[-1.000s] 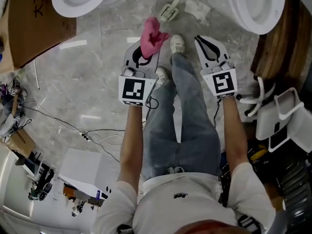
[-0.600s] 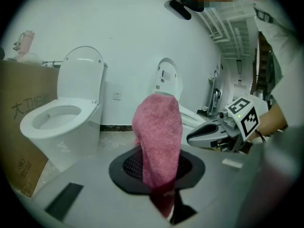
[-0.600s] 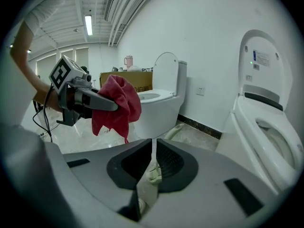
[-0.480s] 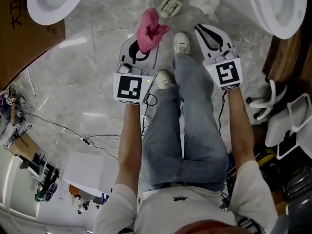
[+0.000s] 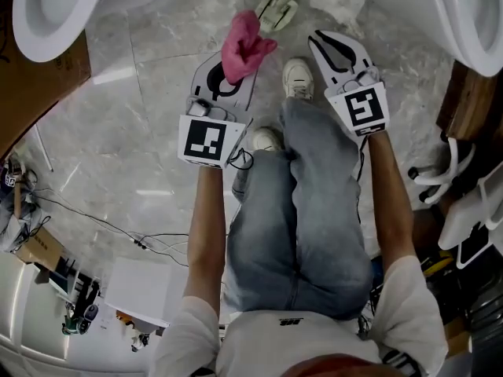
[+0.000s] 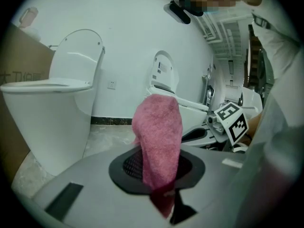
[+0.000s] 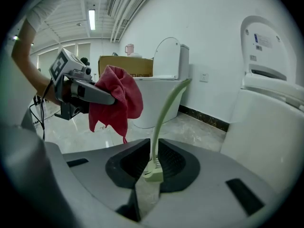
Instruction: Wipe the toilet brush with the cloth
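A pale green toilet brush (image 5: 277,8) lies on the marble floor ahead of both grippers. My left gripper (image 5: 229,73) is shut on a pink cloth (image 5: 245,44), which stands up out of its jaws (image 6: 159,137). My right gripper (image 5: 328,44) hovers to the right of the brush, and its jaws are opening with nothing pressed between them. In the right gripper view the brush's head (image 7: 153,169) shows through the narrow gap of the right gripper (image 7: 142,186), with its handle arching upward. The cloth (image 7: 116,101) hangs at the left of that view.
A white toilet (image 5: 43,6) stands at the far left and another (image 5: 464,14) at the far right. A cardboard box (image 5: 43,93) leans at the left. Cables (image 5: 134,222) trail over the floor. The person's shoes (image 5: 297,77) stand between the grippers. White racks (image 5: 464,210) crowd the right side.
Both grippers have sunk toward the floor, the cloth still in the left one. The brush and toilets now sit nearer the picture's top edge.
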`<state>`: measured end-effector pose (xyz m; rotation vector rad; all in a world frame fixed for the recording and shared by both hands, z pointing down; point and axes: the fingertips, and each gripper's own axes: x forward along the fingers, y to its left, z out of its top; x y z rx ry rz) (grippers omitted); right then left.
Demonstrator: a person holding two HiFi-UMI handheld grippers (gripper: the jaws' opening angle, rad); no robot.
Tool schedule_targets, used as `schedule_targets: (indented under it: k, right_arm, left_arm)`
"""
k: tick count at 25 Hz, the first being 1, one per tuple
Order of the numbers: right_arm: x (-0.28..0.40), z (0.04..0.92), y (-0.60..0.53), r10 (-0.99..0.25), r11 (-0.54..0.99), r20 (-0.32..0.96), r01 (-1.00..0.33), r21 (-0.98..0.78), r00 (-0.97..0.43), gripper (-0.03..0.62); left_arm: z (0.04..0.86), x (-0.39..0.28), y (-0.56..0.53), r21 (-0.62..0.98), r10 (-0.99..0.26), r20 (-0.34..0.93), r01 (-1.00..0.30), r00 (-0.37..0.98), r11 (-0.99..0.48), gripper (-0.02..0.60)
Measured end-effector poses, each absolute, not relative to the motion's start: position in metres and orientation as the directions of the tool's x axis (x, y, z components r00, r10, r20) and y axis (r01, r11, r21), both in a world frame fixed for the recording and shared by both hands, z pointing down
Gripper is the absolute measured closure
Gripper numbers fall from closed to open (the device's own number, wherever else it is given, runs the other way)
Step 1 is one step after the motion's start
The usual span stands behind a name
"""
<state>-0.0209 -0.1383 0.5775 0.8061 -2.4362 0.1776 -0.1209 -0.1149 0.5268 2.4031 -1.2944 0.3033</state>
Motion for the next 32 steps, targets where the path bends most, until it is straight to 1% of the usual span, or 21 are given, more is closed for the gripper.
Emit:
schedule_targets:
  k: [5,11,17,22,32]
  right_arm:
    - [-0.029,0.615,-0.146,-0.51,0.815,0.543,-0.576,0.058,-0.667,0.536]
    - [-0.042,0.659,-0.155,-0.49,0.839,0.555,-0.536,0.093,-0.672,0.516]
    - [-0.052,0.698,-0.16,-0.488,0.847,0.547,-0.52,0.11,-0.68,0.499]
    - [-0.055,0.731,-0.169,-0.497,0.852,0.541,-0.498,0.158,-0.678,0.493]
    - [-0.07,0.756,-0.18,-0.516,0.852,0.514,-0.473,0.225,-0.685,0.489]
  left_arm:
    - [0.558,-0.119,-0.121,0.245,-0.738,0.346,-0.815,0.58,-0.526,0.505]
    - [0.585,-0.115,-0.135,0.25,-0.714,0.304,-0.776,0.63,-0.579,0.505]
    - [0.613,-0.108,-0.136,0.264,-0.674,0.269,-0.726,0.688,-0.635,0.503]
    - [0.635,-0.101,-0.144,0.262,-0.666,0.227,-0.704,0.71,-0.661,0.504]
    - [0.667,-0.095,-0.152,0.271,-0.636,0.19,-0.662,0.748,-0.699,0.503]
